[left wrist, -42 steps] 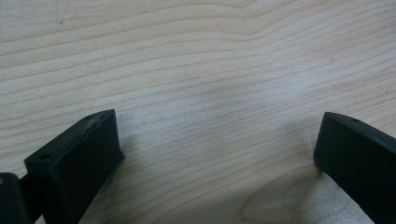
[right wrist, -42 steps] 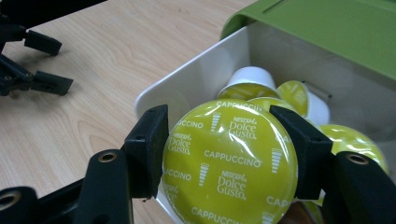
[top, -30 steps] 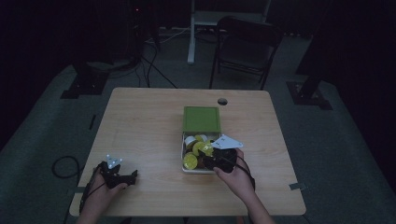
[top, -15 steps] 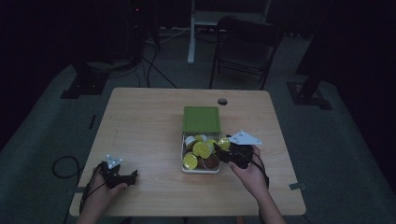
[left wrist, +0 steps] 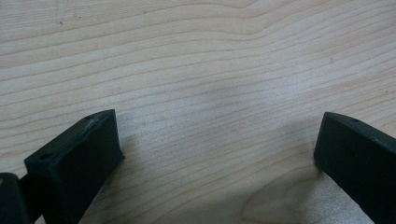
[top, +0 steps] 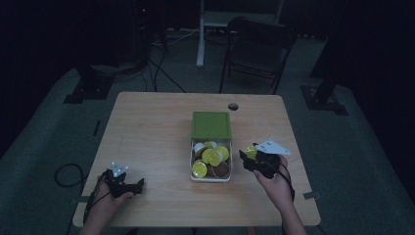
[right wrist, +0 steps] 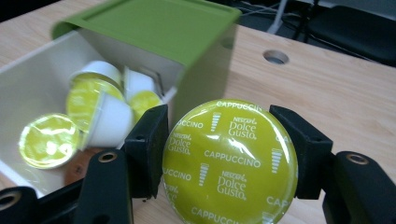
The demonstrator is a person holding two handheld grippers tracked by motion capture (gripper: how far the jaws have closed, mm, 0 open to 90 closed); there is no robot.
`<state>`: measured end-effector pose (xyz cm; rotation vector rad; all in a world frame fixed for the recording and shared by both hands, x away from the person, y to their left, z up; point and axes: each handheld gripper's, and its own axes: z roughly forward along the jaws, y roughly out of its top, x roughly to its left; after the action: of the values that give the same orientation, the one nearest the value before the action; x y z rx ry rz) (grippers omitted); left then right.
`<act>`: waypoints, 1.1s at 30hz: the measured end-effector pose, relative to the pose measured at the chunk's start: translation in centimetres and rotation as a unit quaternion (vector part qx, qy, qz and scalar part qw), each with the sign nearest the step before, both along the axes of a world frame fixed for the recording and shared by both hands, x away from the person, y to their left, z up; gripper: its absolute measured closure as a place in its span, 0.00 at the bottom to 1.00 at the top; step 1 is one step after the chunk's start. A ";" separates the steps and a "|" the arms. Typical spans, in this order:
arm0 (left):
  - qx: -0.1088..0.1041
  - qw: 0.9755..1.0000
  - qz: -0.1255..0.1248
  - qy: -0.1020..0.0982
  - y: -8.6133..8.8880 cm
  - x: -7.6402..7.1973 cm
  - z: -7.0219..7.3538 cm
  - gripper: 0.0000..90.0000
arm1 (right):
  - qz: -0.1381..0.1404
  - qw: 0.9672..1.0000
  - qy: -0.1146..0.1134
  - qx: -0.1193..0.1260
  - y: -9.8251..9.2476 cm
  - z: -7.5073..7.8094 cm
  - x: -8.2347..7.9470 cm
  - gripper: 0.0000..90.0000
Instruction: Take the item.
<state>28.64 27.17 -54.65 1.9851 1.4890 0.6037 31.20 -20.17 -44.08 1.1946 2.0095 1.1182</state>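
One capsule in grip: right gripper [right wrist: 219, 158] has its jaws clamped on the rim of a yellow-green cappuccino capsule [right wrist: 229, 163], foil lid facing the gripper camera.
Right gripper place: just beside the box [top: 211, 169], off its right wall, over bare table [top: 147, 137]; capsule [top: 251, 151] is outside the box, at the jaw tips.
Capsule axis: flat disc held on edge, lid face toward the hand, pinch across the diameter. Grip looks square, no visible tilt in the jaws.
Left gripper: [left wrist: 215, 154] jaws wide apart, nothing between them, bare wood under them. In the high view it [top: 120, 183] rests well left of the box near the table's front edge.
Box: white tray with green lid [top: 211, 125] slid back toward the far side, front half open. Remaining capsules [top: 210, 159] lie jumbled inside, some foil-up, some on their sides.
Key relation: box lies to the left of the held capsule; free table lies right and front of it. Right hand [top: 276, 183] is much nearer the box than the left.
Step, my read: unloading capsules from the box one at a time; this one is out and needs a set-down spot right of the box.
Next move needs: lower to the table, rotate so the lid or base lands flat, then open.
Risk: round on edge, could roll if released upright.
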 end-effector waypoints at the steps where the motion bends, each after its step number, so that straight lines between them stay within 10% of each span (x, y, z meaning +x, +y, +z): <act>1: 0.000 1.000 0.000 0.000 0.0 0.0 0.0 0.01 | 0.000 1.000 0.000 0.000 0.0 0.0 0.0 0.45; 33: 0.000 1.000 0.000 -0.001 0.0 0.0 0.0 0.01 | -0.085 0.995 0.043 -0.013 -6.6 -5.7 -0.6 0.45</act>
<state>28.64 27.16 -54.66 1.9832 1.4893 0.6041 30.57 -26.73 -49.74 1.3922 1.9370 0.9694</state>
